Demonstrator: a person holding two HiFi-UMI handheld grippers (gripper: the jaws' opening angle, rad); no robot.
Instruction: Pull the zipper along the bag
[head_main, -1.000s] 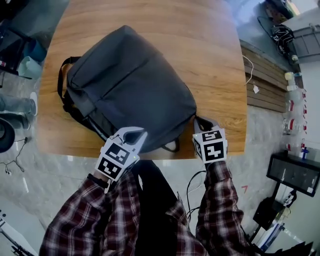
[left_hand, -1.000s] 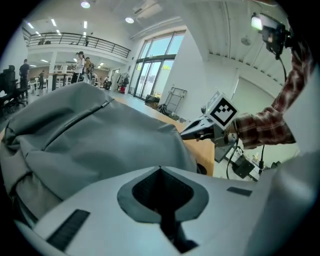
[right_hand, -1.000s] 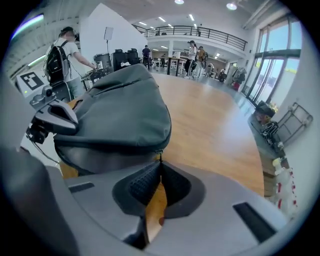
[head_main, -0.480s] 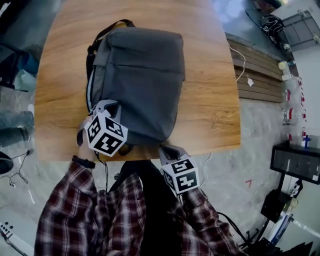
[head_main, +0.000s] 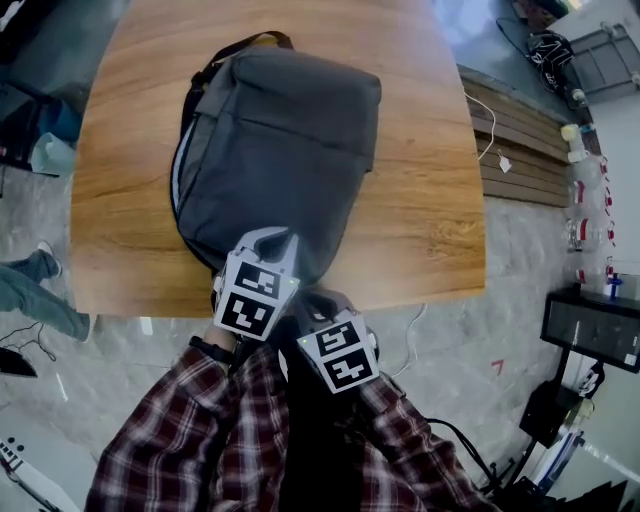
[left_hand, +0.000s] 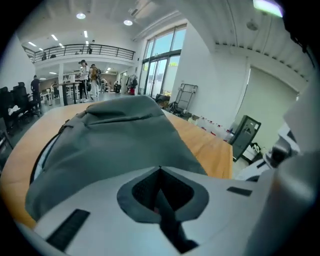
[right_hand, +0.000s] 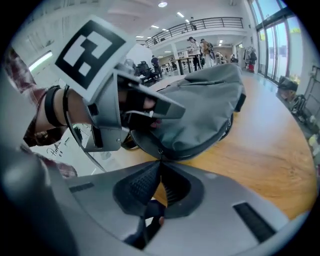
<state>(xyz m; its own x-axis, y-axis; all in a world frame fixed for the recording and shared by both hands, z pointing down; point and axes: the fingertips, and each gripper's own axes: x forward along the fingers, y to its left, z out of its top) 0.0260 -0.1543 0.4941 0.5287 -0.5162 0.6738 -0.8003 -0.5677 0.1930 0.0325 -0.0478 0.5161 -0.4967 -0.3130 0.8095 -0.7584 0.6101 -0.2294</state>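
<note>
Grey fabric bag (head_main: 275, 140) lies on the wooden counter (head_main: 420, 200), its bottom end at the near edge and its carry handle toward the far edge. The left claw (left_hand: 160, 169) is pressed together and rests against the bag's near end; whether it catches any fabric I cannot tell. Just beside it, the right claw (right_hand: 160, 162) is pressed together too, its tips pinching the small zipper pull (right_hand: 160, 150) on the dark zipper line at the bag's near rim.
</note>
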